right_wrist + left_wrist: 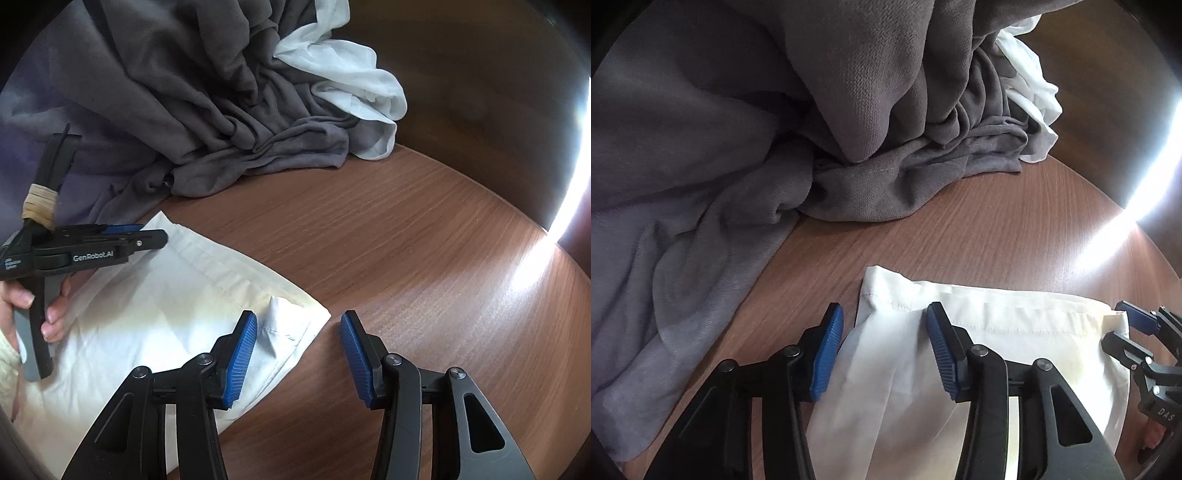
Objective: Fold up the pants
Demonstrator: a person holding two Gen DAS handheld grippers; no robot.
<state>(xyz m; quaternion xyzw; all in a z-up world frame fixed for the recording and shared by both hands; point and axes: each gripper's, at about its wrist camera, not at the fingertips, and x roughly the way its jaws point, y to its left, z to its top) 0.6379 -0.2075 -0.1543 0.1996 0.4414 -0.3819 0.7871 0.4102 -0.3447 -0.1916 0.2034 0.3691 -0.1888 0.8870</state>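
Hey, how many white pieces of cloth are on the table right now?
2. The white pants lie flat on the near side of the table. A crumpled white cloth sits at the far side, against the grey fabric pile, which may hide more.

Surfaces – cloth, wood, plastic

White pants: smooth thin woven cloth, stitched hem. Grey cloth heap, upper left: soft, matt knit. Table: glossy wood-grain. Gripper pads: ribbed blue – black matt plastic arms.

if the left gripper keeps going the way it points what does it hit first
Most likely the white pants: the left gripper points down at the hemmed corner, with cloth already between its open jaws. The table lies just beneath, though depth is hard to judge.
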